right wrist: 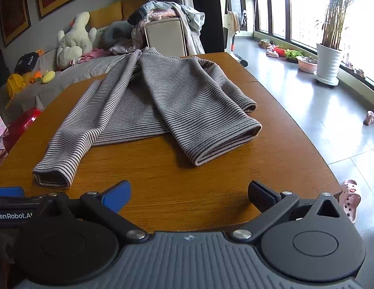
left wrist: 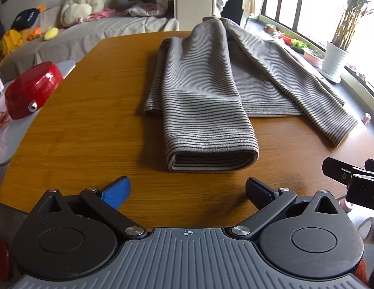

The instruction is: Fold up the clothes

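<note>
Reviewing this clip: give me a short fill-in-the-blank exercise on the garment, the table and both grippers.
1. The striped sweater lies on a ____ table.
2. Both the left gripper and the right gripper have their jaws ____.
3. Neither gripper is ____ the sweater.
4. The white pot by the window holds a ____.

Missing words: wooden; open; touching; plant

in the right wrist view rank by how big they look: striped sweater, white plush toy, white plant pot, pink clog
1. striped sweater, by far
2. white plush toy and white plant pot, too alike to rank
3. pink clog, smallest even though it sits nearest
</note>
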The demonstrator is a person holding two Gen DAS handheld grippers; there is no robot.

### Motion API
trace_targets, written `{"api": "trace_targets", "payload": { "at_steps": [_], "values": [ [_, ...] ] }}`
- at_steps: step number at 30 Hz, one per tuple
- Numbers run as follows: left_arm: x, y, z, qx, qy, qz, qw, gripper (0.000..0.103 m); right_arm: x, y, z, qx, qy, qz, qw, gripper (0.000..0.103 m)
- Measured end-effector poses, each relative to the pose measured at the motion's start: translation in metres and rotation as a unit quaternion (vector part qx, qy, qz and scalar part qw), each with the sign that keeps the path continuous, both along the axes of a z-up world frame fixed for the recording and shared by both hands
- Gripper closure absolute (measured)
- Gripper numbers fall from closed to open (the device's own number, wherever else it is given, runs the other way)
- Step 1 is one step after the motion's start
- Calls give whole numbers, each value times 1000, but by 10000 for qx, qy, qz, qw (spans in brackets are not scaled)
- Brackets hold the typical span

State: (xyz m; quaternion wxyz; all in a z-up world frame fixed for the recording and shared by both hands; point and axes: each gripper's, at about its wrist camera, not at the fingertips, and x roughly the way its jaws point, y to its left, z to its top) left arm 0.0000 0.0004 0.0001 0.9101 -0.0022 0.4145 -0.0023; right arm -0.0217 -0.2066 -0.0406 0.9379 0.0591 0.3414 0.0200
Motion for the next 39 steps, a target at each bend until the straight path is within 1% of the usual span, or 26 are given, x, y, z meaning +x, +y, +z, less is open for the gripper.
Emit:
{"api": "trace_targets", "payload": {
  "at_steps": [8,19,39],
  "values": [
    [-1,6,1,9,-61,-10,10000,0,-3,1,-1,1,84,-2,10000,0],
    [-1,1,0,32,-66,22,10000,0,2,6,-4,-184,137,36,9997,0],
    [-1,-1,-1,43,-58,39,10000,0,1,11,-9,-336,111,47,9994,0]
  ]
}}
